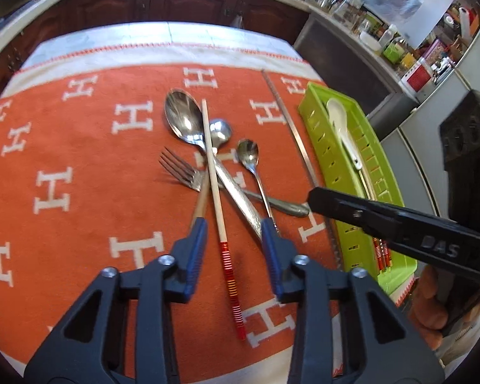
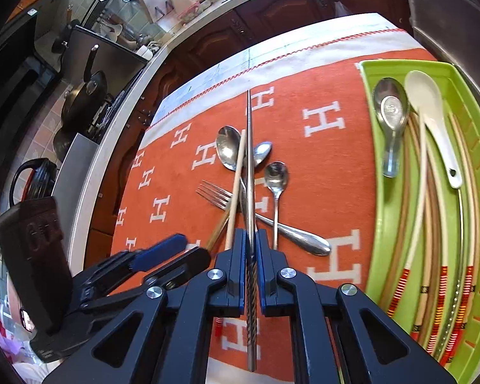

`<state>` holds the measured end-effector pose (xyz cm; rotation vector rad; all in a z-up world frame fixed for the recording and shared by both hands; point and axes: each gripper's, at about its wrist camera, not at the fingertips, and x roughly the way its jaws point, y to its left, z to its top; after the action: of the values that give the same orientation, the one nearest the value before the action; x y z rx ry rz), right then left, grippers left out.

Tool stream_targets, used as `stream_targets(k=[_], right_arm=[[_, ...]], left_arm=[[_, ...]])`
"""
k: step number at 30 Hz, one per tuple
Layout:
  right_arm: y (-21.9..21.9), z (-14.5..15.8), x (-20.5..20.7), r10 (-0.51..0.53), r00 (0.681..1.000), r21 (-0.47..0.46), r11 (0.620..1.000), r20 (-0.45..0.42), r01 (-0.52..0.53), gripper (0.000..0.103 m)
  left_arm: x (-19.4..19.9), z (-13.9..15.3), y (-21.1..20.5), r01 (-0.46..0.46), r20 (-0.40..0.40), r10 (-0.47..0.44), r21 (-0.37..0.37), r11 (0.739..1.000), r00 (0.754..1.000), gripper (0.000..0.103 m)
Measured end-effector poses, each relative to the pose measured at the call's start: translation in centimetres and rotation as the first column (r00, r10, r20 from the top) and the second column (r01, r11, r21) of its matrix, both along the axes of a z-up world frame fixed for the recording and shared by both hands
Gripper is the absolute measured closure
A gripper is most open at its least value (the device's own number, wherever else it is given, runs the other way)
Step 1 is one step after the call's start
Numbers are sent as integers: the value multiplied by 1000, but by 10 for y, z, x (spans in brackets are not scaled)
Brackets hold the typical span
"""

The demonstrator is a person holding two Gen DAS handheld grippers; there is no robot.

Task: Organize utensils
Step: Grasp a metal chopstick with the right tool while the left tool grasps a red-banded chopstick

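While your right claw (image 2: pixel 251 257) clamps a metal chopstick (image 2: pixel 249 160) (its twisted end between the blue pads), your left claw (image 1: pixel 233 228) stands wide above a wooden chopstick (image 1: pixel 215 185). That chopstick lies across the large spoon (image 1: pixel 184 118) and fork (image 1: pixel 182 172) on the orange cloth (image 1: pixel 80 147) covering the surface. Beside the pile sits the green tray (image 2: pixel 382 224), holding the white spoon (image 2: pixel 427 108) and other chopsticks.

Glossy metal spoons (image 1: pixel 184 118), woven cloth (image 1: pixel 80 147)
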<state>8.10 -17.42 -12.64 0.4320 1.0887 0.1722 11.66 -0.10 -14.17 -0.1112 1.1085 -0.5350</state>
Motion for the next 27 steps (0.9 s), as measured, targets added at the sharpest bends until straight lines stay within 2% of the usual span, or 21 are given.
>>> stream_targets(k=[7, 14, 20, 23, 27], right_arm=[[-20, -4, -10, -29, 1000, 17, 999, 0, 29, 97], [-26, -4, -14, -34, 999, 28, 999, 4, 34, 97], [-24, -4, -15, -35, 999, 32, 999, 4, 35, 97], [-26, -5, -17, -38, 999, 37, 999, 2, 38, 97], [-25, -4, -18, -40, 999, 41, 998, 4, 40, 97]], left_arm=[[6, -17, -10, 1, -34, 0, 29, 1000, 999, 75], [14, -34, -25, -3, -59, 8, 88, 996, 998, 76], [16, -37, -43, -3, -7, 5, 183, 983, 1000, 76], [17, -37, -49, -21, 31, 14, 263, 964, 999, 98], [21, -35, -49, -24, 3, 24, 250, 968, 1000, 100]])
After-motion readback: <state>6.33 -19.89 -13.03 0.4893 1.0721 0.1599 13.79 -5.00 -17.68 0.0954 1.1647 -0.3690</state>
